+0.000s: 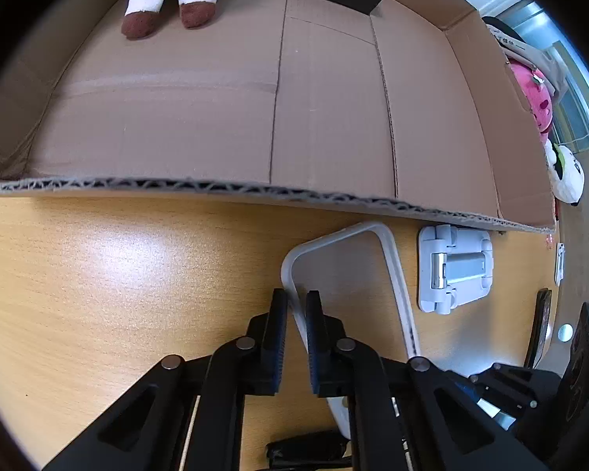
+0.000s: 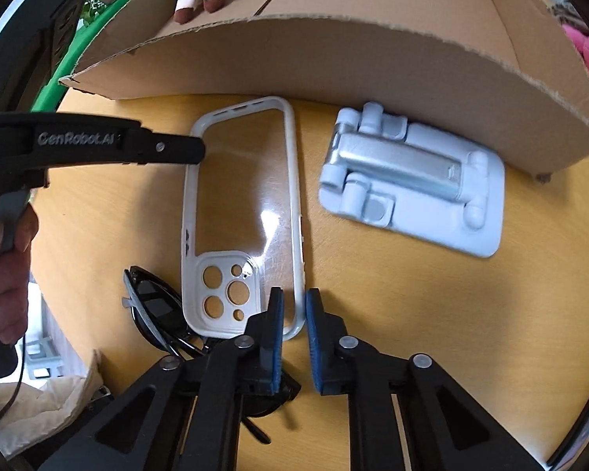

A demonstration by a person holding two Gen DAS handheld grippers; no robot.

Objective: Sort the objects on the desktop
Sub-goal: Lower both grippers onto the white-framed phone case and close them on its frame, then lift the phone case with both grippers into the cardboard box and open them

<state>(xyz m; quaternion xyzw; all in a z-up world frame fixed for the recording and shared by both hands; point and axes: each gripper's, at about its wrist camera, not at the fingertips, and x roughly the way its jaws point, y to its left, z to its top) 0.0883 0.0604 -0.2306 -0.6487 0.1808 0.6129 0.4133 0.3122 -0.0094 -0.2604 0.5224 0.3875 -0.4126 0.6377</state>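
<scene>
Phone case [image 2: 241, 212] lies flat on the worktop [image 2: 110, 216], and both your tools pinch its rim: the left tool [image 1: 296, 302] grips one long edge, the right tool [image 2: 294, 302] the opposite edge near the camera cutouts. Ahead of both tools sits the box [image 2: 333, 59]; the stand [image 2: 412, 184] lies right of them, sunglasses [image 2: 153, 306] by the right tool.

Both tongs, left [image 1: 297, 304] and right [image 2: 294, 302], point steeply down, clamped.
</scene>
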